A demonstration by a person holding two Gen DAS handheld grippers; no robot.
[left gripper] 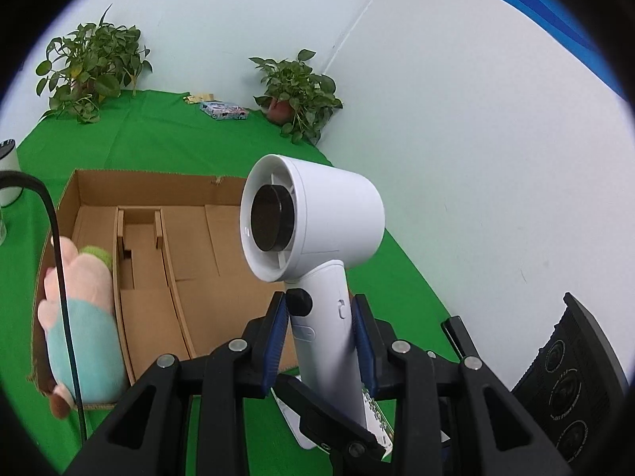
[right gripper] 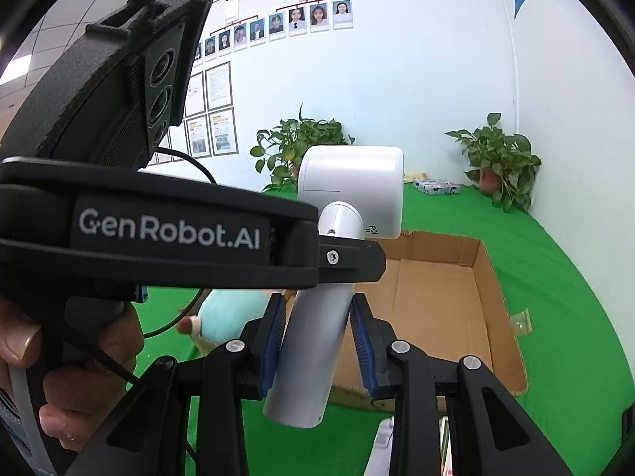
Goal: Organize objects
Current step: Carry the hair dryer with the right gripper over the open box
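Observation:
A white hair dryer (left gripper: pixel 317 214) is held upright in the air, its dark round end facing the left wrist camera. My left gripper (left gripper: pixel 319 337) is shut on its handle just below the black button. In the right wrist view the same hair dryer (right gripper: pixel 353 186) shows side-on, and my right gripper (right gripper: pixel 317 341) is shut on the lower handle. The left gripper's black housing (right gripper: pixel 170 234) crosses in from the left, held by a hand (right gripper: pixel 79 396). Below lies an open cardboard box (left gripper: pixel 158 182) with dividers; a pink and teal plush toy (left gripper: pixel 79 317) lies in its left compartment.
A green cloth (left gripper: pixel 166 142) covers the table, which meets white walls at the back and right. Two potted plants (left gripper: pixel 91 67) (left gripper: pixel 297 95) and a colourful packet (left gripper: pixel 224 111) stand at the back. A white cylinder (left gripper: pixel 8 174) is at the left edge. A black cable (left gripper: pixel 59 277) hangs over the plush toy.

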